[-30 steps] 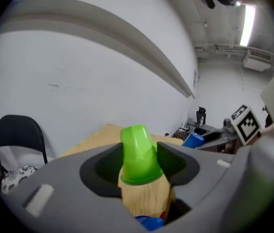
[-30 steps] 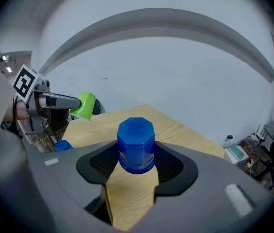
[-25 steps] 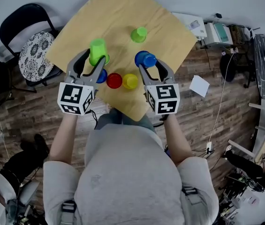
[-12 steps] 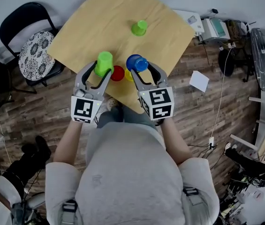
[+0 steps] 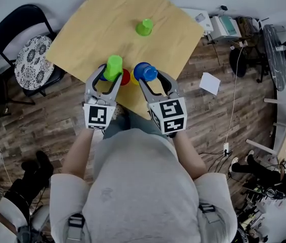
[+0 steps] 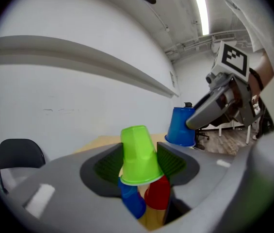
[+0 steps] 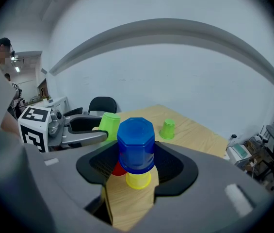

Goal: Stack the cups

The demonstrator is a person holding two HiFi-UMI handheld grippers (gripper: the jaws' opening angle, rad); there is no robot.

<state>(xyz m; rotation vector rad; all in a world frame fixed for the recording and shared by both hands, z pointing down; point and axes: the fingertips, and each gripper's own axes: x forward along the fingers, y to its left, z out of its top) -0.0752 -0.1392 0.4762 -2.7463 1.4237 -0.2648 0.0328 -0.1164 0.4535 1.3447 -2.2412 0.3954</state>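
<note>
Head view: our left gripper (image 5: pixel 112 73) is clamped on the upturned green cup (image 5: pixel 114 66), our right gripper (image 5: pixel 148 77) on the blue cup (image 5: pixel 144 71), which hangs just above the yellow cup (image 7: pixel 137 180) on the table (image 5: pixel 107 24), nearer our right side

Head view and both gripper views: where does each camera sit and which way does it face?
Head view: head-mounted, steeply down at table; torso, arms, left tool, right tool.
Left gripper view: on left tool, along jaws gripping green cup.
Right gripper view: on right tool, along jaws gripping blue cup.
Both gripper views share the red cup; each shows the other tool.
</note>
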